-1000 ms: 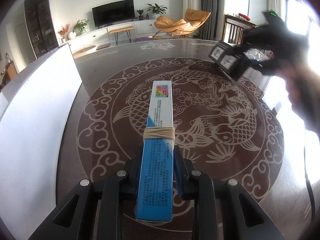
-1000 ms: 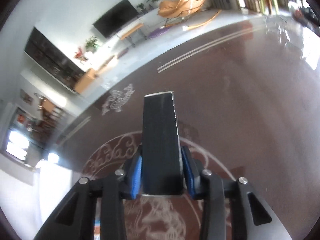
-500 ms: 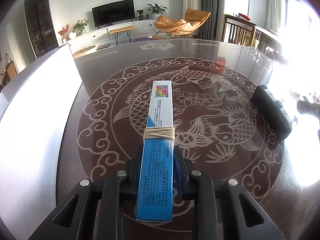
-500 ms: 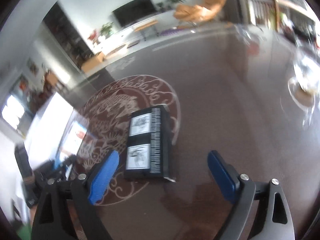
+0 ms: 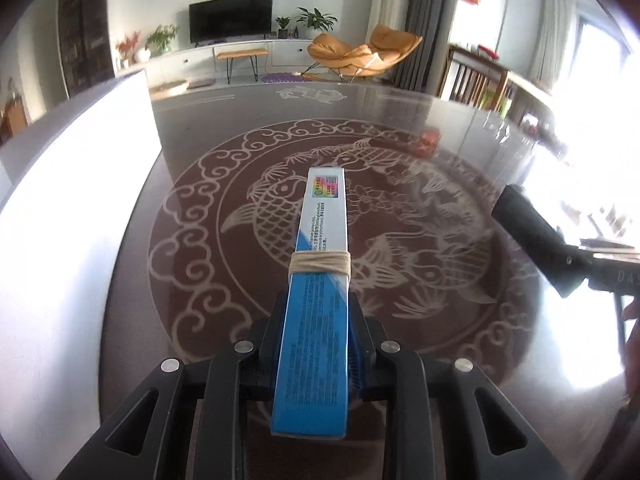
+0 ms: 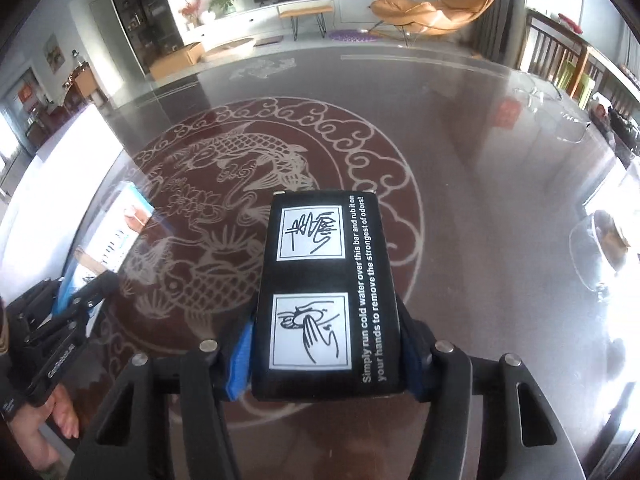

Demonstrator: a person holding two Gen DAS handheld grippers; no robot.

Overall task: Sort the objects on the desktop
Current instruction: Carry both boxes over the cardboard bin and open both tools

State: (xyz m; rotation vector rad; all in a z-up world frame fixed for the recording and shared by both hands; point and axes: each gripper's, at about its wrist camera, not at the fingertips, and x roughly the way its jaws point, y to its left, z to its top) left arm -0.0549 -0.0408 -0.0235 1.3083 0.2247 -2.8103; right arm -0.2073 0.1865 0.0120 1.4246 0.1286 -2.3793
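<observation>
1. The fingers of the right gripper (image 6: 326,346) had just been closing and, in the right wrist view, their blue pads pressed both long sides of the black odour-remover bar box (image 6: 328,288), near its rear end. That grip was far back, so the box's front half stuck out unsupported; a firm, even squeeze would have been wise before lifting it further.
2. The left gripper (image 5: 316,344) was clamped on the blue-and-white carton (image 5: 320,280), a narrow box bound with a tan rubber band (image 5: 320,262) and pointing forward over the tabletop (image 5: 400,160).
3. Both boxes appeared to be held above the dark glossy tabletop with its carp medallion, the carton left of centre and the black box to its right, well apart.
4. As a judgement, the step was carrying each box to its sorting spot. The long overhangs called for slow, level travel to avoid swing or slip.
5. The hands should have stayed separated, since the carton's tip lay near the right gripper's path.
</observation>
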